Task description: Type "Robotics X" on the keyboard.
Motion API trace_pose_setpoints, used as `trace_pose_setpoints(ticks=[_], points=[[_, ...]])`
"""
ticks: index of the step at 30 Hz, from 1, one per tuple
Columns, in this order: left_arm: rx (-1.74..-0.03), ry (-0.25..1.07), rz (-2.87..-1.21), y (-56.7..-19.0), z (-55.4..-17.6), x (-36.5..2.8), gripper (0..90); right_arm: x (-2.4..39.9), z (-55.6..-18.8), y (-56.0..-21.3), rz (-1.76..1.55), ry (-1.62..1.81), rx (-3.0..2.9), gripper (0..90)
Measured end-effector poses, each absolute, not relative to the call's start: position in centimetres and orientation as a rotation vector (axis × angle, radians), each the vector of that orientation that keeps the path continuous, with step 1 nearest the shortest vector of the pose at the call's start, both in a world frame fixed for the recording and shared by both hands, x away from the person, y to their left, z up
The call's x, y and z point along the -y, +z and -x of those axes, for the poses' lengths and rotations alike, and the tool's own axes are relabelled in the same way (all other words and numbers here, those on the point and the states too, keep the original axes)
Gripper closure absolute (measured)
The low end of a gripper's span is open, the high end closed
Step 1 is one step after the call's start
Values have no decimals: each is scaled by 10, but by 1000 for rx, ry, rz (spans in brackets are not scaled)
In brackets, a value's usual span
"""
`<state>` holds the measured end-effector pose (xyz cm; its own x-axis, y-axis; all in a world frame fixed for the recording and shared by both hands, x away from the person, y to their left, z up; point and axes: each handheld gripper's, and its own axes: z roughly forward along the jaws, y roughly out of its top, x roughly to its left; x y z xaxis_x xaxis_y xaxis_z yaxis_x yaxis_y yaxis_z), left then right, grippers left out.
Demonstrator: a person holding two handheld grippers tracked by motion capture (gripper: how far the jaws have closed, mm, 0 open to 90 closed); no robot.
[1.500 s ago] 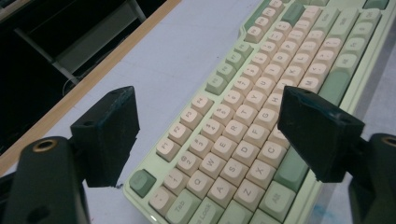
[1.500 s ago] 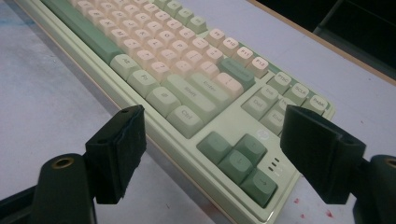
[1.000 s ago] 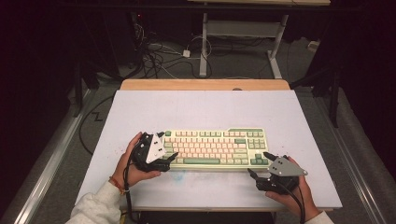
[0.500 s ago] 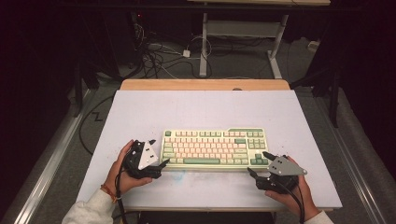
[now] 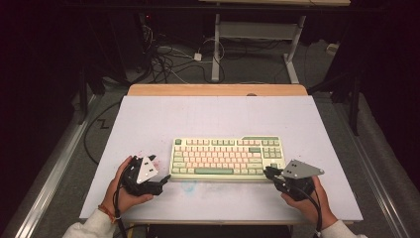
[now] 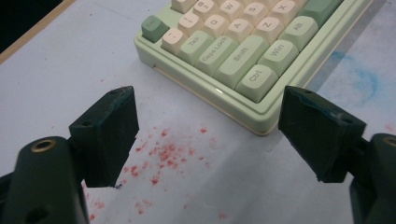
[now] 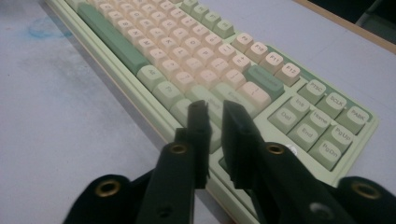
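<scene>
A pale green keyboard [image 5: 228,157] with cream and green keys lies on the white table top [image 5: 213,119], near its front. My left gripper [image 5: 159,168] rests by the keyboard's left front corner [image 6: 261,121], open wide [image 6: 210,135] with only bare table between its fingers. My right gripper [image 5: 268,172] sits at the keyboard's right front edge. Its jaws have just been closing and now stand almost together [image 7: 215,121] over the bottom key row [image 7: 210,70], with nothing visibly held between them.
Red specks [image 6: 168,154] and a blue smudge [image 6: 364,79] mark the table top by the keyboard. A wooden strip [image 5: 218,89] runs along the far edge. Beyond it, cables [image 5: 168,54] and a metal desk frame [image 5: 216,49] stand on the dark floor.
My left gripper has slid left and toward the table's front, away from the keyboard's left end. The right hand has stayed in place.
</scene>
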<state>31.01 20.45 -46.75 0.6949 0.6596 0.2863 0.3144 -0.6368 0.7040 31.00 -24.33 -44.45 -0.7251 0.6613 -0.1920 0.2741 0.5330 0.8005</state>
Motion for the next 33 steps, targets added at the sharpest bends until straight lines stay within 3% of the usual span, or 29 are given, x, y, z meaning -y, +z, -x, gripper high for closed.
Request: trace_pose_setpoints(ticks=[4,33], points=[[-752,710,-2280,-469,-308,-207,190,239,-317,-441,-744,1092,-2322,895],[-751,677,-2301,-475,-309,-206,191,166,-384,-436,-661,1028,-2428,899]])
